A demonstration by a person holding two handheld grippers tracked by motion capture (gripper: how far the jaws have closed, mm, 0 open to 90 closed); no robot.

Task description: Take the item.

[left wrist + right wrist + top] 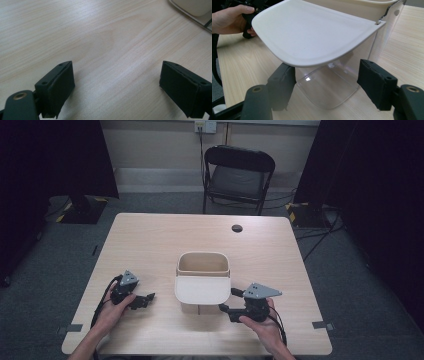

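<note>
**On the bench: a lidded bin between two released grippers**

Near the middle of the pale wooden bench (150,245) stands a cream-coloured bin (203,265), its top open at the far side and its flat white lid (202,290) swung out toward the person, roughly level. From the right gripper view the lid (312,37) juts over a clear plastic front wall (329,87) of the bin, and a metal hinge wire shows at the lid's corner.

At the left, the left gripper (145,300) lies low over the bench, held by the person's left hand (112,312), well apart from the bin. Its own view shows the jaws spread wide with bare wood grain between them, grasping nothing; a corner of the bin sits at the upper right edge (192,6).

At the right, the right gripper (227,301) is held by the right hand (262,325) just beside the bin's near right corner, pointing toward it. Its jaws stand apart, released, one on either side of the clear wall below the lid; whether either touches the bin cannot be told.

Beyond the bench, a black folding chair (239,175) stands on the grey floor, and a small dark round hole (237,228) marks the far part of the benchtop.
</note>
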